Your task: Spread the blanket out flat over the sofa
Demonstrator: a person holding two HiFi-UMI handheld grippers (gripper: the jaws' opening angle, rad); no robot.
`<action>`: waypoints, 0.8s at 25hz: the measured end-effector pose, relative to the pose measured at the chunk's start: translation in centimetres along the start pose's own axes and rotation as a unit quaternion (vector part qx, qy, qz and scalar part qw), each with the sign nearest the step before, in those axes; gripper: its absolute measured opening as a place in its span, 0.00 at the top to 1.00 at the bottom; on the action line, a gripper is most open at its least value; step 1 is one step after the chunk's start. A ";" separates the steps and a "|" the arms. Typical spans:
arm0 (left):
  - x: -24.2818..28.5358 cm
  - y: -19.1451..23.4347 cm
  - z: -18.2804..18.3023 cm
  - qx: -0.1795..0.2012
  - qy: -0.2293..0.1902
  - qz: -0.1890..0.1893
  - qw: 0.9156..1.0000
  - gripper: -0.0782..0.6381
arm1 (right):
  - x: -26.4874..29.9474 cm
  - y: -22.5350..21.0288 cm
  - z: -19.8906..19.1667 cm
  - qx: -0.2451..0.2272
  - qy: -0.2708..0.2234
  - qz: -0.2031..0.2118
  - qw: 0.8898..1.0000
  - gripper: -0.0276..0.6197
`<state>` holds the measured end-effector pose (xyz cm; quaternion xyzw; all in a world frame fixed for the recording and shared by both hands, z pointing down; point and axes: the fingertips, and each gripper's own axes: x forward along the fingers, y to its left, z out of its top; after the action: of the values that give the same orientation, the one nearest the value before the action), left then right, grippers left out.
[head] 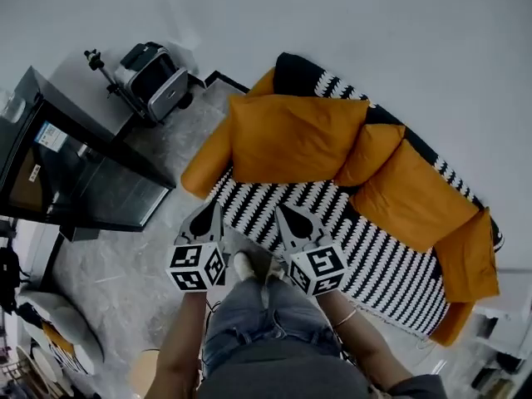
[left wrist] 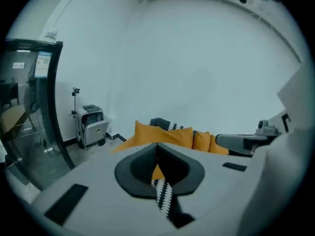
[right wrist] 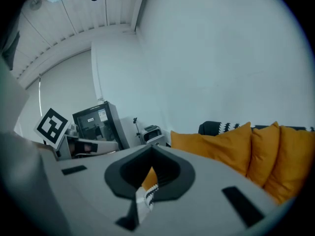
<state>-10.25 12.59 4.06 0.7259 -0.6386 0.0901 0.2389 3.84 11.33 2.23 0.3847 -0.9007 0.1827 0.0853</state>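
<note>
Ahead of the left tool (head: 208, 214) and right tool (head: 291, 221), both clamped on the blanket (head: 374, 260) edge, the sofa (head: 204, 169) stretches sideways, mostly rightward.

Long orange fabric sofa (head: 209, 155) set along the wall. Black-and-white zigzag knit blanket (head: 391, 264) on its seat, running up over the back. Row of square orange fabric cushions (head: 291, 135) on the blanket, leaning on the backrest. Left gripper (left wrist: 157, 154) and right gripper (right wrist: 151, 154) side by side before the seat's near edge, each pinching blanket edge. Black glass-door cabinet (head: 75, 173) left of sofa. Grey hard-shell suitcase (head: 154, 77) behind the cabinet, at the wall.
</note>
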 end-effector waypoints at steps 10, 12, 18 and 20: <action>-2.0 -6.1 4.2 0.067 -0.049 -0.045 0.996 0.87 | -3.8 -1.1 4.0 -0.006 -0.055 -0.013 0.998 0.94; -2.1 -7.1 4.9 0.071 -0.060 -0.052 0.994 0.87 | -4.5 -1.2 4.7 -0.010 -0.063 -0.013 0.998 0.94; -1.8 -9.6 5.8 0.083 -0.072 -0.071 0.991 0.87 | -6.2 -2.7 5.8 -0.017 -0.081 -0.036 0.996 0.94; -1.8 -10.4 5.8 0.091 -0.072 -0.076 0.990 0.87 | -6.7 -3.0 5.9 -0.018 -0.087 -0.039 0.995 0.94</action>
<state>-1.46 12.19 -4.18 0.7955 -0.5866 0.0773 0.1310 10.53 11.54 -4.40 0.4327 -0.8920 0.1292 0.0206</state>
